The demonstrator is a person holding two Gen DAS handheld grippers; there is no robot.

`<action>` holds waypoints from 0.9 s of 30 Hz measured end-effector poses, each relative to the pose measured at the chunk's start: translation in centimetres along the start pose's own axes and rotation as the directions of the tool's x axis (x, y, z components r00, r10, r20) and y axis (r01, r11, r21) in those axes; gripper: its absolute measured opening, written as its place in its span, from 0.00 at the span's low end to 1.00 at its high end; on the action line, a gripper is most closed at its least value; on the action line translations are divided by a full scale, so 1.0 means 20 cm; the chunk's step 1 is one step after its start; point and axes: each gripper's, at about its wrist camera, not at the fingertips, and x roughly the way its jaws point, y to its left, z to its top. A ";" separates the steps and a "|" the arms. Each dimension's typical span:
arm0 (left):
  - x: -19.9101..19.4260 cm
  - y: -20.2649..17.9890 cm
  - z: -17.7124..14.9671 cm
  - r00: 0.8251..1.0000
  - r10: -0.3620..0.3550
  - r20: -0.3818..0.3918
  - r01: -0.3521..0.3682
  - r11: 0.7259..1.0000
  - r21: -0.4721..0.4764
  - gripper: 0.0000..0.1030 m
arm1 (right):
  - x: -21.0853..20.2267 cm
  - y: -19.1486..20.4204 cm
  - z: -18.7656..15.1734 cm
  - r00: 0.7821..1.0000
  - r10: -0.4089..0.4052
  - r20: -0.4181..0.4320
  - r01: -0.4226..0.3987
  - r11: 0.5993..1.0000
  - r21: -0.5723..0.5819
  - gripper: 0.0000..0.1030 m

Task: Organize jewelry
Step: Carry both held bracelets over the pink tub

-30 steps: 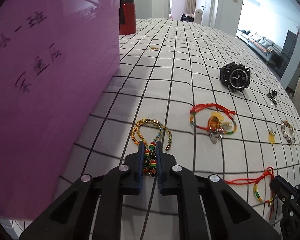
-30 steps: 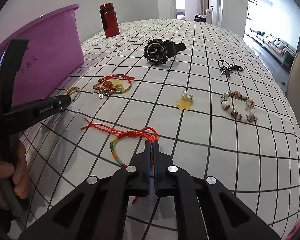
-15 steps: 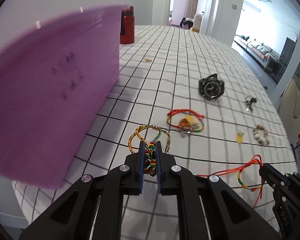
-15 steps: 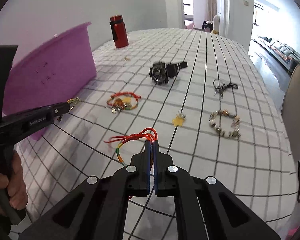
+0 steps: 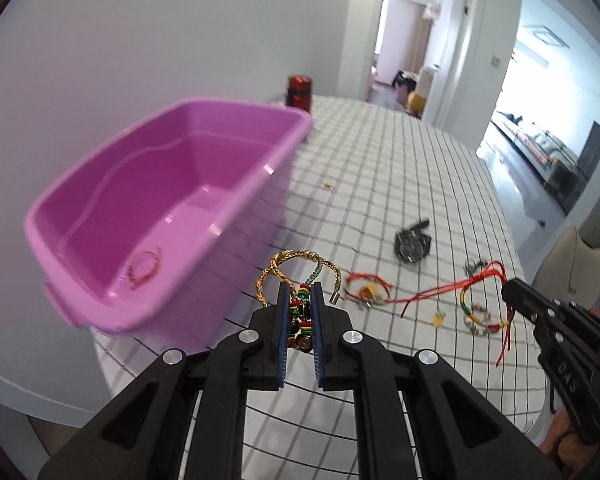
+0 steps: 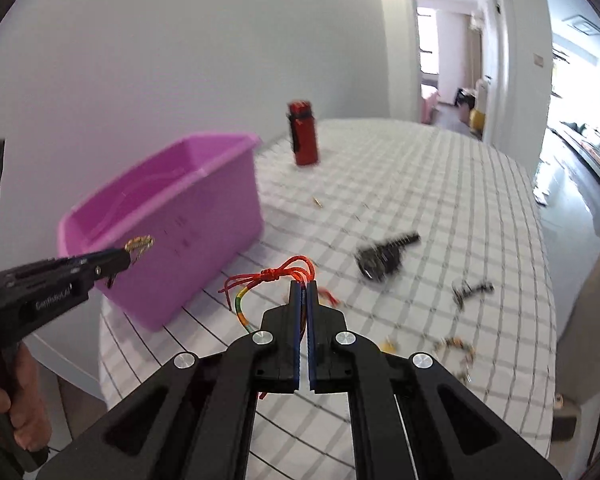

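Pinching the beaded end of a braided gold bracelet (image 5: pixel 296 276) at the bottom centre of its own view, the left gripper (image 5: pixel 300 300) has its jaws nearly together, the braid looping clear above the checked tablecloth (image 5: pixel 400 184). In the right wrist view the right gripper (image 6: pixel 304 294) is fully closed on a red cord bracelet (image 6: pixel 288 274), whose knot and multicoloured band dangle to the left of the pads. Left of both, the purple bin (image 5: pixel 80 312) sits at the table edge with 1 small bracelet (image 5: pixel 144 266) on its floor. Farther across the cloth lie another red bracelet (image 5: pixel 368 292), a beaded bracelet (image 6: pixel 456 346), a black watch (image 6: pixel 384 254), and keys (image 6: pixel 470 290). A red bottle (image 6: pixel 303 132) stands at the far side near the wall.
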 end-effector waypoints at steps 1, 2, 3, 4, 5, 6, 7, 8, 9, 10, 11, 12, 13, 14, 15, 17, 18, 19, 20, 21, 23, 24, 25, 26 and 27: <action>-0.03 0.04 0.03 1.000 0.009 0.012 -0.009 1.000 -0.007 0.10 | 0.01 0.04 0.04 1.000 0.014 0.010 -0.014 1.000 -0.007 0.03; -0.05 0.07 0.05 1.000 0.015 0.020 -0.015 1.000 -0.011 0.10 | 0.02 0.07 0.08 0.999 0.029 0.017 -0.029 0.999 -0.013 0.03; -0.07 0.10 0.08 0.999 0.023 0.029 -0.022 1.000 -0.014 0.10 | 0.02 0.11 0.12 0.999 0.045 0.022 -0.045 0.999 -0.017 0.03; -0.09 0.15 0.11 0.999 0.035 0.039 -0.035 0.999 -0.014 0.10 | 0.04 0.16 0.15 0.998 0.055 0.027 -0.054 0.998 -0.023 0.03; -0.10 0.20 0.14 0.998 0.046 0.046 -0.046 0.999 -0.014 0.10 | 0.06 0.21 0.19 0.997 0.065 0.032 -0.064 0.997 -0.032 0.03; -0.10 0.23 0.16 0.997 0.052 0.051 -0.051 0.999 -0.015 0.10 | 0.08 0.26 0.23 0.996 0.076 0.037 -0.075 0.997 -0.036 0.03; -0.10 0.27 0.19 0.997 0.056 0.057 -0.055 0.998 -0.018 0.10 | 0.11 0.30 0.26 0.996 0.086 0.040 -0.085 0.996 -0.034 0.03; -0.10 0.34 0.22 0.996 0.064 0.059 -0.063 0.998 -0.023 0.10 | 0.14 0.35 0.30 0.995 0.097 0.039 -0.096 0.995 -0.030 0.03; -0.09 0.39 0.25 0.996 0.072 0.056 -0.071 0.997 -0.025 0.10 | 0.17 0.39 0.33 0.994 0.104 0.038 -0.103 0.994 -0.026 0.03; -0.08 0.44 0.27 0.996 0.076 0.054 -0.075 0.997 -0.027 0.10 | 0.21 0.44 0.37 0.992 0.117 0.036 -0.116 0.993 -0.018 0.03; -0.06 0.50 0.30 0.996 0.077 0.054 -0.076 0.997 -0.030 0.10 | 0.26 0.49 0.41 0.992 0.126 0.031 -0.126 0.992 -0.013 0.03; -0.05 0.55 0.33 0.995 0.080 0.054 -0.079 0.996 -0.031 0.10 | 0.29 0.53 0.43 0.991 0.129 0.028 -0.128 0.992 -0.016 0.03; -0.02 0.61 0.36 0.995 0.083 0.055 -0.082 0.996 -0.034 0.10 | 0.34 0.58 0.47 0.991 0.129 0.022 -0.129 0.991 -0.024 0.03; 0.00 0.66 0.37 0.995 0.083 0.052 -0.081 0.996 -0.039 0.10 | 0.39 0.64 0.50 0.992 0.126 0.014 -0.125 0.992 -0.032 0.03; 0.04 0.71 0.40 0.996 0.080 0.043 -0.078 0.996 -0.047 0.10 | 0.42 0.67 0.52 0.992 0.125 0.009 -0.125 0.992 -0.036 0.03; 0.11 0.79 0.43 0.997 0.079 0.020 -0.077 0.995 -0.056 0.10 | 0.53 0.75 0.57 0.992 0.123 -0.020 -0.124 0.991 -0.043 0.03; 0.14 0.82 0.43 0.997 0.078 0.011 -0.077 0.995 -0.057 0.10 | 0.59 0.79 0.60 0.992 0.121 -0.038 -0.122 0.991 -0.046 0.03; 0.19 0.86 0.44 0.997 0.075 -0.002 -0.075 0.996 -0.057 0.10 | 0.65 0.82 0.62 0.991 0.119 -0.053 -0.122 0.991 -0.046 0.03; 0.23 0.89 0.45 0.997 0.073 -0.011 -0.074 0.996 -0.059 0.10 | 0.70 0.84 0.63 0.991 0.117 -0.069 -0.120 0.992 -0.045 0.03; 0.26 0.92 0.45 0.997 0.070 -0.026 -0.071 0.996 -0.062 0.10 | 0.76 0.87 0.65 0.990 0.113 -0.090 -0.117 0.992 -0.040 0.03; 0.35 0.97 0.47 0.996 0.064 -0.059 -0.069 0.995 -0.070 0.10 | 0.85 0.90 0.66 0.986 0.108 -0.125 -0.112 0.993 -0.027 0.03; 0.38 0.99 0.47 0.995 0.065 -0.074 -0.070 0.995 -0.071 0.10 | 0.89 0.91 0.67 0.984 0.101 -0.147 -0.106 0.994 -0.022 0.03; 0.42 1.01 0.47 0.994 0.064 -0.089 -0.070 0.995 -0.070 0.10 | 0.94 0.92 0.67 0.982 0.097 -0.163 -0.102 0.995 -0.020 0.03; 0.43 1.02 0.47 0.993 0.064 -0.099 -0.071 0.995 -0.070 0.10 | 0.98 0.93 0.68 0.979 0.091 -0.183 -0.096 0.995 -0.018 0.03; 0.45 1.03 0.47 0.992 0.063 -0.113 -0.071 0.995 -0.069 0.10 | 1.02 0.93 0.68 0.977 0.086 -0.196 -0.091 0.996 -0.018 0.03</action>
